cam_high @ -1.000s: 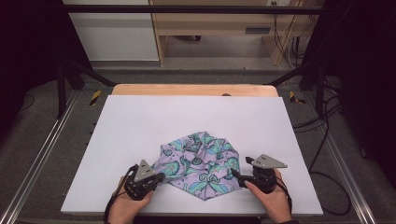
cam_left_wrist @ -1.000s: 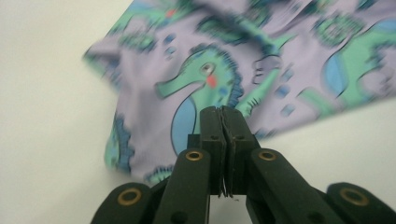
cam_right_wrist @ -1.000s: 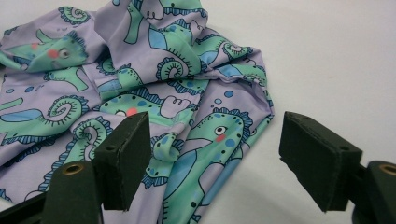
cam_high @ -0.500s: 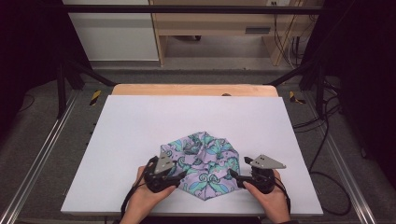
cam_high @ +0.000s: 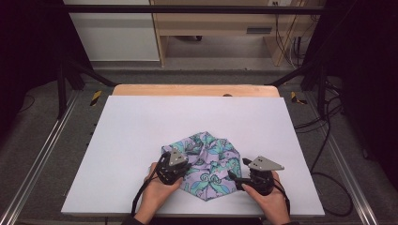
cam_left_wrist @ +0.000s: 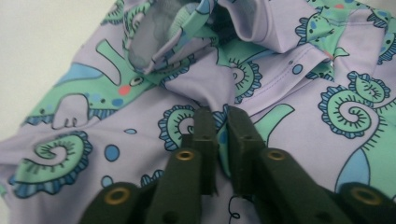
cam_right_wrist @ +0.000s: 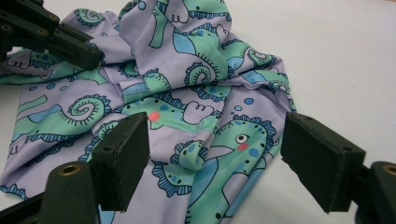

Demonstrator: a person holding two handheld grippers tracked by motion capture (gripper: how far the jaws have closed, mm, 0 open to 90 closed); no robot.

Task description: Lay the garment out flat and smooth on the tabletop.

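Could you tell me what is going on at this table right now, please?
A person is working a crumpled lilac garment printed with green seahorses on a white table, with a gripper in each hand. The left gripper has just closed its jaws and pinches a fold of the fabric at the garment's left side. The right gripper rests at the right edge with its jaws wide open astride the cloth, gripping nothing yet.

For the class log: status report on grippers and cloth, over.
Left gripper just closed, pinching patterned cloth. Right gripper open over its edge. Table unobstructed.
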